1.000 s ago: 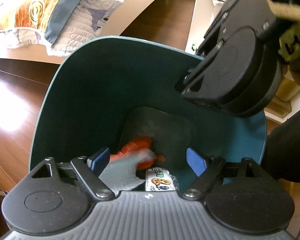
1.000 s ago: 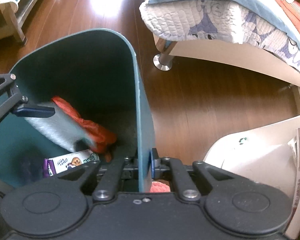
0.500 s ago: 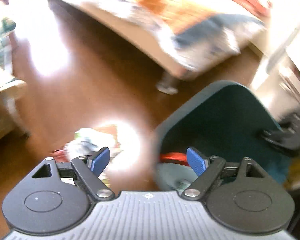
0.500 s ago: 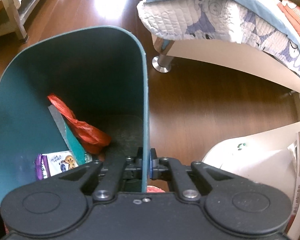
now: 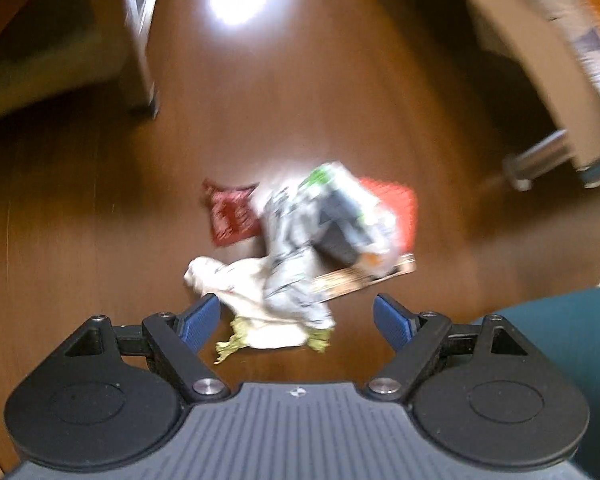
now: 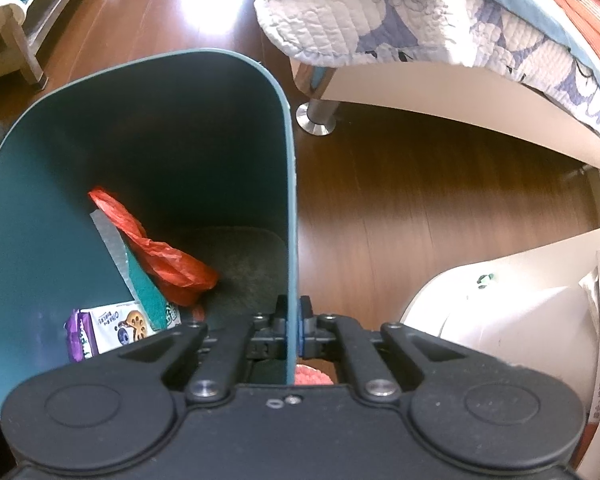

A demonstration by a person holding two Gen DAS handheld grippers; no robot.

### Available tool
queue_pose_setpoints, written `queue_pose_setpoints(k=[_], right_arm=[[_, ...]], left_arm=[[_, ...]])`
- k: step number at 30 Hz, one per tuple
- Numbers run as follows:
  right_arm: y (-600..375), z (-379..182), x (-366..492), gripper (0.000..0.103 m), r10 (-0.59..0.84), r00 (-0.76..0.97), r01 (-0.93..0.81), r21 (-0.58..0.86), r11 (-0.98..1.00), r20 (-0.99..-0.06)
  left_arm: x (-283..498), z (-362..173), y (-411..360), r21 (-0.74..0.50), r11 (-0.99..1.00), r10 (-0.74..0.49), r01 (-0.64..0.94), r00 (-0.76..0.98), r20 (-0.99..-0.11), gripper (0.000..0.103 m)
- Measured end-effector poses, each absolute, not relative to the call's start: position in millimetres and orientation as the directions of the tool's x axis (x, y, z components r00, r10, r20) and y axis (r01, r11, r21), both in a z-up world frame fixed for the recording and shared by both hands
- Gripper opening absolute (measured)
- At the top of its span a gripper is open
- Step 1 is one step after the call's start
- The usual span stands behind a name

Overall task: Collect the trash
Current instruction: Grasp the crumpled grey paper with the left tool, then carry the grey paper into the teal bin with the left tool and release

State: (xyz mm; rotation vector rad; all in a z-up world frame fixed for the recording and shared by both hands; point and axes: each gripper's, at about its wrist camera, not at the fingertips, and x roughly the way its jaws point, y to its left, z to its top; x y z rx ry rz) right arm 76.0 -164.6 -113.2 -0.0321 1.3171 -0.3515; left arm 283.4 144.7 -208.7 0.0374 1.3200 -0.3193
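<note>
Left wrist, blurred crumpled trash pile [image 5: 300,248], floor [image 5: 100,240]

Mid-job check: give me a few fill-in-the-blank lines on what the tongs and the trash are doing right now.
1. The right tongs are clamped on the ____ of the teal bin.
2. The left tongs hang ____ above the trash pile, holding nothing.
3. The pile lies on the wooden ____.
4. Inside the bin, an ____ plastic bag leans beside a snack packet.

Missing words: wall; open; floor; orange
</note>
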Motion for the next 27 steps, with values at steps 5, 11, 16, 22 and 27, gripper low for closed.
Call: queue_pose_setpoints(k=[5,11,16,22,27], right_arm=[[-164.1,-115.5,74.5,0.003,-0.276,0.203,0.231,-0.228,0.946,-0.939],[-165.6,-117.6,69.9,0.003,-0.275,0.207,0.238,-0.224,0.945,-0.939],[-168.0,-120.8,66.6,0.003,-0.271,0.198,0.241,-0.221,0.945,-0.942],[-173.5,-124.0,64.1,0.003,-0.27,0.191,0.249,-0.219,0.943,-0.944],[-173.1,-121.6,63.5,0.003,-0.27,0.211,0.271,-0.21,0.94,-0.939]], left_arm=[[279.5,-249.5,124.3,-0.107,0.931,-0.19,0.349,0.212,-0.959,0.084],[295.1,-287.6,114.5,-0.089,0.961,-0.144,0.263,0.197,-0.97,0.075],[293.3,-302.8,99.9,-0.042,0.951,-0.103,0.308,0.187,-0.977,0.049],[296.8,-293.6,104.7,-0.036,0.961,-0.099,0.276,0.219,-0.971,0.037],[292.4,-256.6,109.0,-0.076,0.954,-0.147,0.291,0.231,-0.962,0.037]])
